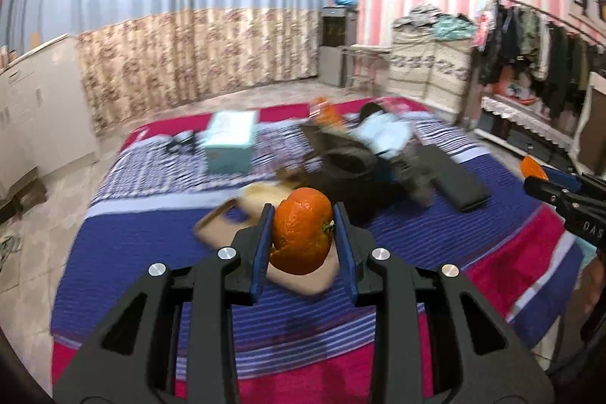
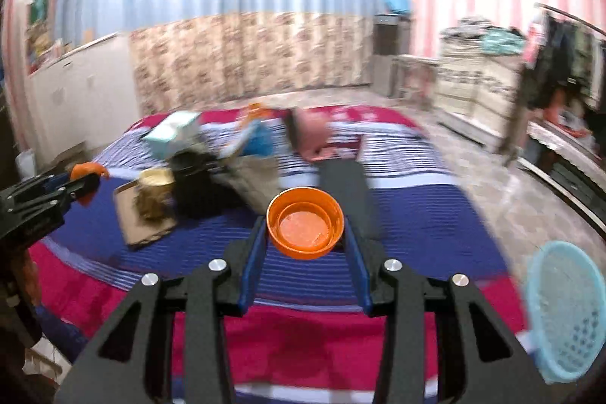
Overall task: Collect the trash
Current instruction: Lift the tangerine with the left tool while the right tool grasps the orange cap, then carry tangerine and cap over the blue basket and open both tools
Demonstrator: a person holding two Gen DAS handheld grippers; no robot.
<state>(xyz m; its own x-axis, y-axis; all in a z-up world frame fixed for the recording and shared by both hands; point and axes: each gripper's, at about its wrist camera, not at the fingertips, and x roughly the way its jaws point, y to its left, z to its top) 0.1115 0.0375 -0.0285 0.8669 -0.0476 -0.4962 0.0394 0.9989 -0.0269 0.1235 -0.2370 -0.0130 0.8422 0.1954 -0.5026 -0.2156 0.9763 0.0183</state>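
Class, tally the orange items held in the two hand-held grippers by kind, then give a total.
Orange peel, in the left hand-held gripper: 1
Orange plastic lid, in the right hand-held gripper: 1
Total: 2

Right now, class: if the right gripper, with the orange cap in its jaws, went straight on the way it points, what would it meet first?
Probably the flat black object lying on the striped bedspread just beyond the orange cap that the right gripper holds. Blur makes depth uncertain; it might touch the bedspread first.
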